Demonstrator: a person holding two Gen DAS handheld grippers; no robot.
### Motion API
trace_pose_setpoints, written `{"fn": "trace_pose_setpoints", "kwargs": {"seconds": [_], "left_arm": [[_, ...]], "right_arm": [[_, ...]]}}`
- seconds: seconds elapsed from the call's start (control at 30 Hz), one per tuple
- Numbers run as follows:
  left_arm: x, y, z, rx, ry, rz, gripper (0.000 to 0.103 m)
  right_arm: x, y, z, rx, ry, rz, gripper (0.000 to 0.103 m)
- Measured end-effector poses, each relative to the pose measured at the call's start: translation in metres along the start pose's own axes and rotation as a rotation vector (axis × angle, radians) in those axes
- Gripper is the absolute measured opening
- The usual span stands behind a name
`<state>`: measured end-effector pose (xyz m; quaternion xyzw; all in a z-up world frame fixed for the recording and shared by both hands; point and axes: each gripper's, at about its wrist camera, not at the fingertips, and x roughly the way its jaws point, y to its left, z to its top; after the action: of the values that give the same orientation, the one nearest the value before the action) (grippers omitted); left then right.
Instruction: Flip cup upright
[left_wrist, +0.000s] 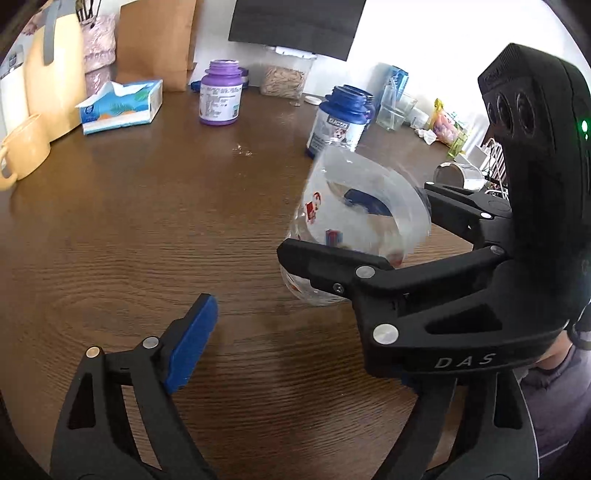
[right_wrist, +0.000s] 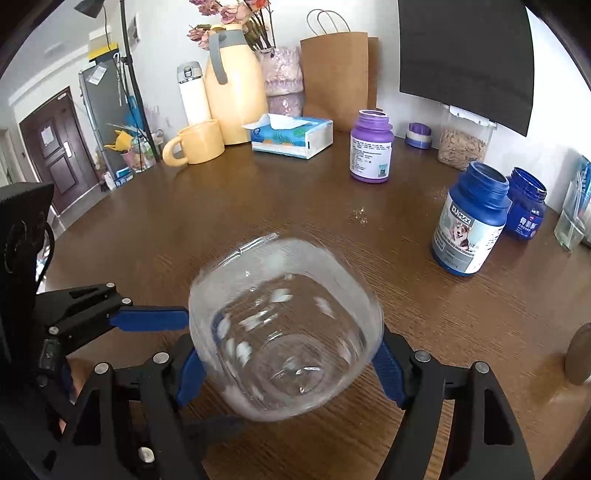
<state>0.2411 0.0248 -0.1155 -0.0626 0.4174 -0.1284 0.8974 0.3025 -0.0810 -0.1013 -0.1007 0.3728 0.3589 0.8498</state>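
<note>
A dark wood-grain counter (right_wrist: 258, 206) is filling both views in a bright, cluttered domestic room. The right gripper (right_wrist: 284, 365) is pinching the clear cup (right_wrist: 284, 328) between its blue-padded fingers (right_wrist: 388, 369), holding it off the wood and tilted, its blurred outline suggesting it is turning; which end is facing the camera I cannot tell. The left gripper (left_wrist: 295, 343) is hanging just beside the cup with its fingers spread around nothing. Judging from this, the lift is done and the flip is underway, with settling the cup upright and letting go left. Beyond the cup, a blue bottle (right_wrist: 471, 221) is standing to its right, a purple bottle (right_wrist: 371, 147) farther back, and a tissue box (right_wrist: 291, 134), yellow mug (right_wrist: 195, 142) and paper bag (right_wrist: 338, 77) well behind it by the wall.
</note>
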Motion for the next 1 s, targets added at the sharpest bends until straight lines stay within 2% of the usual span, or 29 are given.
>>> {"fn": "trace_pose_setpoints", "kwargs": {"seconds": [0.23,0.33,0.4,0.5,0.57,0.7,0.77,0.83,0.9,1.0], "left_arm": [[-0.009,-0.007,-0.003,0.012,-0.012,-0.01,0.084],[-0.025,-0.015,-0.005,0.019,-0.042,-0.013,0.088],[-0.037,-0.022,-0.007,0.029,-0.071,0.008,0.091],[-0.061,-0.033,-0.01,0.037,-0.119,0.039,0.092],[-0.077,-0.041,-0.013,0.033,-0.142,0.079,0.092],[-0.108,-0.056,-0.025,0.029,-0.191,0.141,0.092],[-0.126,-0.064,-0.033,0.027,-0.212,0.16,0.093],[-0.143,-0.069,-0.042,0.022,-0.233,0.163,0.103],[-0.159,-0.078,-0.051,0.022,-0.261,0.161,0.103],[-0.179,-0.088,-0.066,0.037,-0.282,0.197,0.103]], "right_arm": [[-0.024,0.011,0.003,0.015,-0.03,0.02,0.081],[-0.052,0.008,-0.001,0.059,-0.064,0.023,0.081],[-0.076,0.005,-0.006,0.093,-0.081,-0.027,0.081],[-0.109,0.003,-0.015,0.141,-0.104,-0.115,0.081],[-0.13,0.001,-0.024,0.188,-0.103,-0.2,0.081],[-0.16,0.007,-0.048,0.246,-0.092,-0.305,0.081],[-0.175,0.017,-0.062,0.267,-0.104,-0.339,0.081],[-0.186,0.027,-0.073,0.278,-0.118,-0.358,0.081],[-0.201,0.042,-0.086,0.296,-0.14,-0.379,0.081],[-0.219,0.06,-0.104,0.324,-0.172,-0.39,0.081]]}}
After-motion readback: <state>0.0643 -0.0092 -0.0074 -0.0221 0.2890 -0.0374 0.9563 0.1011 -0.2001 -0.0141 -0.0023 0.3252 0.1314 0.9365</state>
